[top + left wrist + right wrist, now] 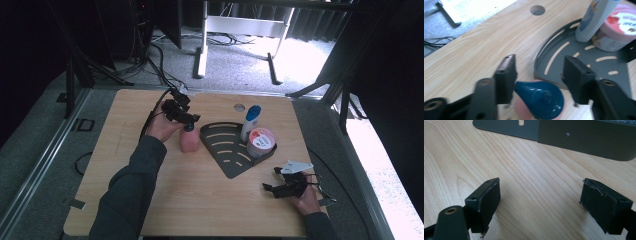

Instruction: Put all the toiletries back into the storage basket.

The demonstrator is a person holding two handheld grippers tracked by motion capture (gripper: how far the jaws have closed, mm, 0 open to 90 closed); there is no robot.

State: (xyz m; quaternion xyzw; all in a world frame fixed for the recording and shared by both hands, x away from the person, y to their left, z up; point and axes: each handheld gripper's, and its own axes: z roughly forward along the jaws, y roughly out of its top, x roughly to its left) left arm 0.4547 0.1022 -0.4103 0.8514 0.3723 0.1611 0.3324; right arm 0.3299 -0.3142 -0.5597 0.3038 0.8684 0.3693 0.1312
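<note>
A pink bottle [189,142] with a dark blue teardrop cap [539,99] stands on the wooden table just left of a dark grey fan-shaped slotted rack [226,150]. My left gripper [190,122] hangs over the bottle's top. In the left gripper view its jaws [537,65] stand apart on either side of the cap, the left one close against it. A white bottle with a blue top [250,122] and a pink tub [260,142] stand in the rack. My right gripper [270,180] rests low near the table's front right, open [540,192] and holding nothing.
The rack's upright wall [586,137] lies just beyond the right gripper's jaws. A round hole [239,107] is cut in the table behind the rack. Bare wood spans the table's left and front middle. Cables and a stand's legs lie on the floor beyond.
</note>
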